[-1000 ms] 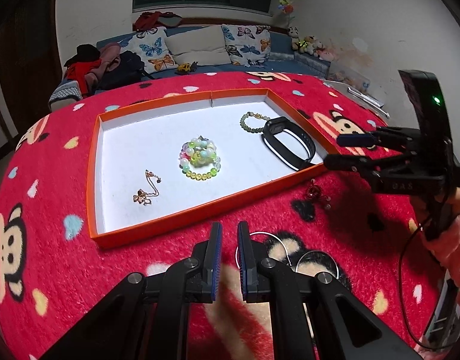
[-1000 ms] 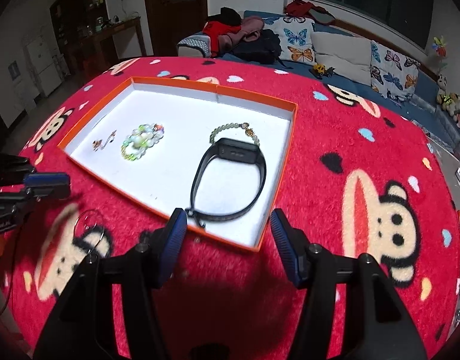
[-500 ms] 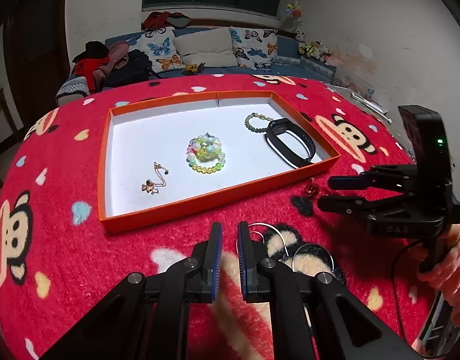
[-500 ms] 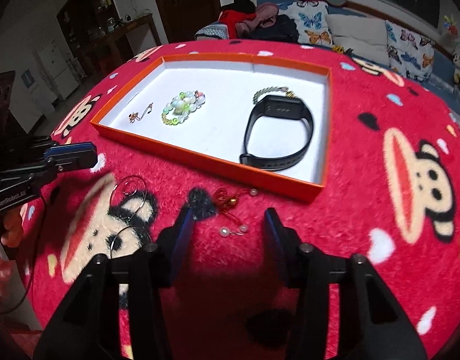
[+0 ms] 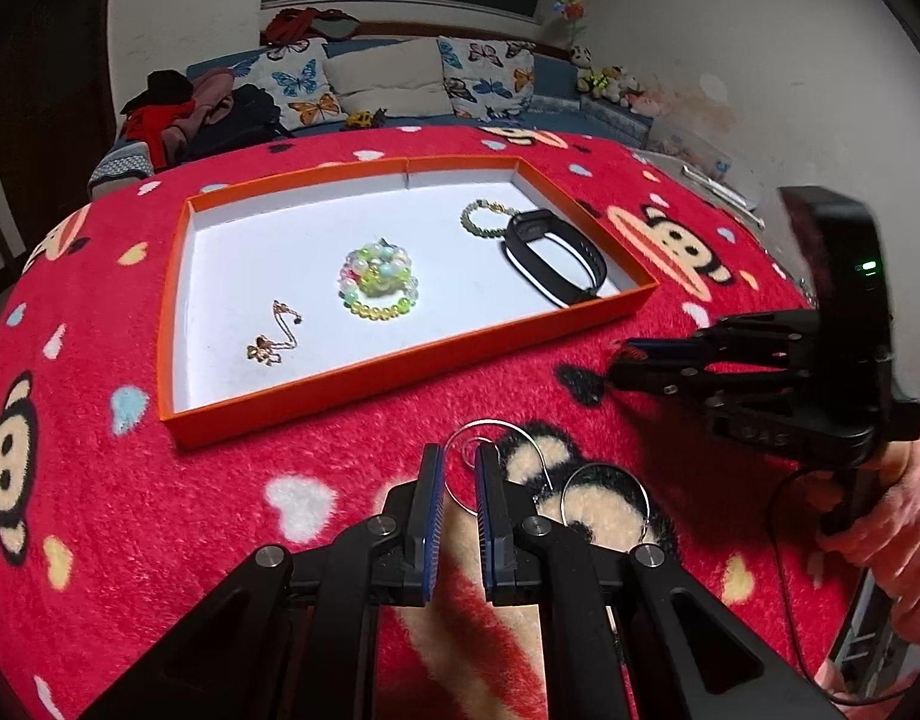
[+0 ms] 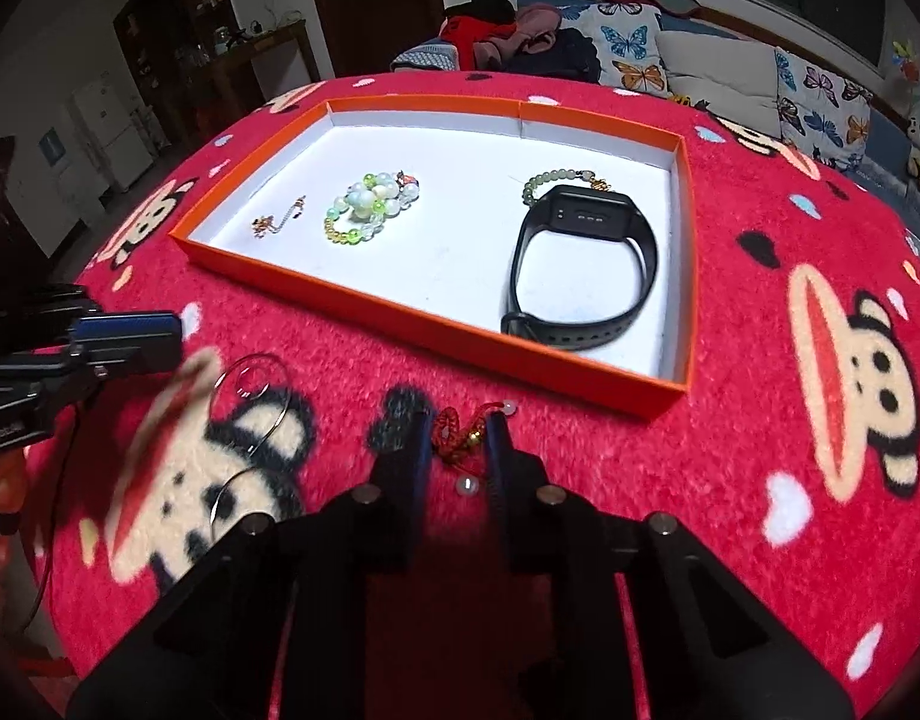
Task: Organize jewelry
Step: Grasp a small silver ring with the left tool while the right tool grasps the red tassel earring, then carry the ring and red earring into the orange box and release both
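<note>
Fingers of the right gripper (image 6: pixel 456 441) are closing around a red knotted charm (image 6: pixel 456 431) on the red blanket (image 6: pixel 760 450), just in front of the orange tray (image 6: pixel 435 318); the pads look not yet pressed. The left gripper (image 5: pixel 458 468) stands nearly shut on nothing, over 2 wire hoops (image 5: pixel 604 495). Inside the tray lie a black watch band (image 6: pixel 580 264), 2 bead bracelets and a gold chain (image 6: pixel 276 219).

There is one orange tray (image 5: pixel 411 369). Inside it lie four pieces: one gold chain (image 5: pixel 276 342), one pile of pastel bead bracelets (image 5: pixel 378 279), one green bead bracelet (image 5: pixel 481 222) and one black wristband (image 5: pixel 556 258). On the bench are two silver hoops (image 5: pixel 607 495) and one red knotted charm (image 6: pixel 460 435).
</note>
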Tool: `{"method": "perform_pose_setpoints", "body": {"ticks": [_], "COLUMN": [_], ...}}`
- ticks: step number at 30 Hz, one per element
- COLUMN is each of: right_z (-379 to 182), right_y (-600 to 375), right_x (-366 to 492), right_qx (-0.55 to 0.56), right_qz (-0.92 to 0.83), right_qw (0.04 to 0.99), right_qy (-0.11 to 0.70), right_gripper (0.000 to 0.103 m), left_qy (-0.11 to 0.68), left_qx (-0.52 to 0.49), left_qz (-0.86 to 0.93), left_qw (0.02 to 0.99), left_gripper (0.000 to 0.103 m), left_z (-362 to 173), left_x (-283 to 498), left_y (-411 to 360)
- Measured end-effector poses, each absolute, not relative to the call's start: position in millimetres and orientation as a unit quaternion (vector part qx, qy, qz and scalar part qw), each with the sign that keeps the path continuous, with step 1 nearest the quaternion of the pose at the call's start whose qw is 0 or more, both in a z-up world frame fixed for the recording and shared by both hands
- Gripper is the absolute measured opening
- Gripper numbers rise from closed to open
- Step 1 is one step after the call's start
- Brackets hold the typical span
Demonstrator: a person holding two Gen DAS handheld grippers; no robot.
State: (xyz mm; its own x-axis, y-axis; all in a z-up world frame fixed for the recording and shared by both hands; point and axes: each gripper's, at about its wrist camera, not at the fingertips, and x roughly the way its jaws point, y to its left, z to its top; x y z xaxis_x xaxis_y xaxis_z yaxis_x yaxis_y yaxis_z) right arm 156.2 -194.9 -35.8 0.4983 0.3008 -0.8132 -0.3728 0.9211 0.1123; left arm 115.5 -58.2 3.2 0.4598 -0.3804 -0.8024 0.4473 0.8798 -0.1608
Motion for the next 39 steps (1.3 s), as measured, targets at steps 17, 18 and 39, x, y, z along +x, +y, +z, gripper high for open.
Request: {"method": "perform_pose_setpoints", "body": {"ticks": [17,18,39], "right_z": [-27,-27,-35], "right_y": [-222,-222,-224], "right_x": [128,129,132], "right_qx": [-0.008,-0.009,-0.002], "right_qz": [0.188,0.188,0.195], "right_qw": [0.871,0.871,0.867], "right_qy": [0.453,0.453,0.459], "right_gripper": [0.019,0.019,0.019], "left_qy": [0.451,0.45,0.453], "left_qx": [0.075,0.076,0.111], "left_qz": [-0.263,-0.265,-0.266], "left_qw": [0.849,0.849,0.843], "left_gripper": [0.039,0.038,0.028], "left_z": [-8,-8,-25], "left_x": [117,117,125], "left_y": [-84,-85,-96]}}
